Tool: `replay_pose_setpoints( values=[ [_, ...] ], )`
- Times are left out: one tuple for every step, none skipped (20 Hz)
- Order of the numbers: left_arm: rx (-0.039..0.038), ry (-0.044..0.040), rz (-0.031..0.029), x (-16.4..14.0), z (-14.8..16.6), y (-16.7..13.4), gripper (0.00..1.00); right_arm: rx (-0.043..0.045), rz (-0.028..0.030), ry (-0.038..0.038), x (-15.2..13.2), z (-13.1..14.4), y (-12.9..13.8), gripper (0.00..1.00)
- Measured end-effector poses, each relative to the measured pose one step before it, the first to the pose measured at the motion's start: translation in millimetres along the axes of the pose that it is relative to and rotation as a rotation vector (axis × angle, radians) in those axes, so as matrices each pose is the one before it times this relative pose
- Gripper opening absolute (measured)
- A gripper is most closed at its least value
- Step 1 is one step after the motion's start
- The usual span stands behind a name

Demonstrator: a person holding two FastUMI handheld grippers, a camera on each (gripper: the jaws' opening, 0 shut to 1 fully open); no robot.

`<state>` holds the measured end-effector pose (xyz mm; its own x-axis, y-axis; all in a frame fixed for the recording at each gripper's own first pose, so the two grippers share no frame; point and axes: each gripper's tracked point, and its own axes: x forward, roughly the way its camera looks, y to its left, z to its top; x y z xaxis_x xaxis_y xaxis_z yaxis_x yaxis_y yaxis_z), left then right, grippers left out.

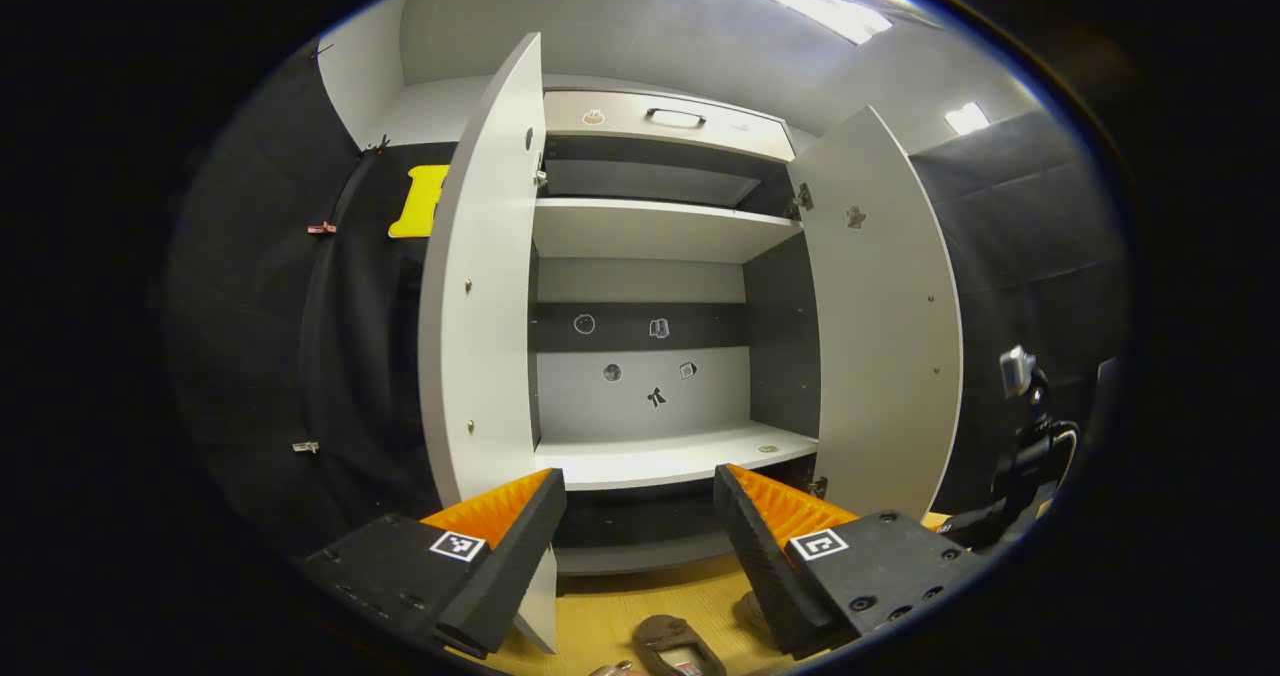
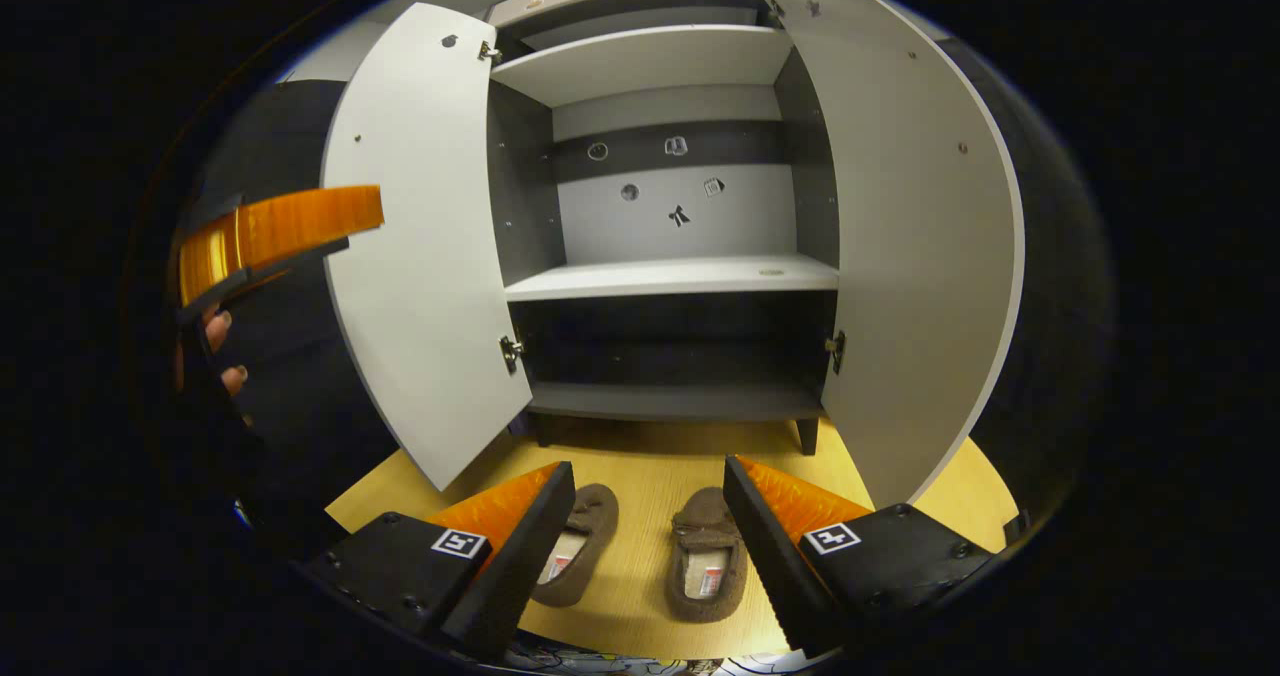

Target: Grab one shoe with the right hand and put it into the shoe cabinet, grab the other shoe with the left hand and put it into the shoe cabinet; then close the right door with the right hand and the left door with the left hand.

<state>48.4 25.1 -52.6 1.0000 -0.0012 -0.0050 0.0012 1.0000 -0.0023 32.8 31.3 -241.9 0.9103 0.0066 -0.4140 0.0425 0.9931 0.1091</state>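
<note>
Both shoes sit on the floor in front of the cabinet [image 2: 670,286], doors wide. Right gripper [image 2: 648,516] is open above the right shoe [image 2: 705,556], empty. Drop straight, pinch the heel wall, lift clear. Left gripper [image 1: 640,516] open too, left shoe [image 2: 575,546] waits

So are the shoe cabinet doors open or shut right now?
Open. Both the left door and the right door are swung wide, showing bare shelves; both shoes sit on the floor in front.

One shoe cabinet [image 2: 680,276]; two open doors, left door [image 2: 420,246] and right door [image 2: 915,246]; two brown shoes, one [image 2: 578,546] beside the other [image 2: 705,556]; five small stickers on the back wall.
</note>
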Motion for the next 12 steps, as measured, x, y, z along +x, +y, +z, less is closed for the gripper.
replay_pose_setpoints(
  values=[
    [-0.00141,-0.00035,-0.00419,3.96,-3.47,-1.85,0.95,0.00679,-0.01225,0.02953,7.77,-14.98,-4.64,0.99],
    [-0.00893,0.00216,-0.00451,4.04,-4.89,-1.46,0.95,0.00350,-0.01012,0.02575,8.40,-15.17,-4.46,1.00],
    [-0.01719,0.00838,-0.00712,3.40,-6.14,-2.50,0.95,0.00250,-0.00636,0.02441,6.85,-13.95,-4.04,0.99],
    [-0.01888,0.01051,-0.01114,1.53,-7.62,-4.24,0.95,0.00578,0.00243,0.02423,6.35,-13.98,-1.22,0.99],
    [-0.01404,0.00892,-0.00635,2.59,-5.89,-2.00,0.95,0.00931,0.00824,0.02370,6.52,-12.25,-0.54,0.99],
    [-0.00858,0.00712,0.00001,2.72,-5.79,-0.91,0.95,0.01616,0.00548,0.01644,7.11,-11.01,0.49,0.99],
    [-0.00324,0.00941,0.00425,1.82,-5.92,-0.24,0.95,0.01569,0.00807,0.01740,5.99,-10.23,1.50,0.99],
    [-0.00100,0.01096,0.00503,1.30,-6.99,0.70,0.95,0.00657,0.00039,0.01743,7.93,-10.38,0.00,0.97],
    [0.00098,0.00799,0.00586,1.23,-5.86,1.55,0.95,0.00069,-0.00508,0.01445,7.44,-9.09,-3.32,0.96],
    [0.00272,0.00873,0.00276,0.71,-6.64,2.76,0.95,-0.00226,-0.00815,0.01408,8.65,-8.08,-3.43,0.97],
    [0.00404,0.01023,0.00225,1.87,-5.70,1.38,0.95,-0.00266,-0.00950,0.01197,6.15,-6.79,-3.54,0.97],
    [0.00318,0.01285,0.00472,2.85,-6.63,0.98,0.95,-0.00260,-0.01297,0.01321,8.70,-6.92,-4.95,0.95]
  ],
)
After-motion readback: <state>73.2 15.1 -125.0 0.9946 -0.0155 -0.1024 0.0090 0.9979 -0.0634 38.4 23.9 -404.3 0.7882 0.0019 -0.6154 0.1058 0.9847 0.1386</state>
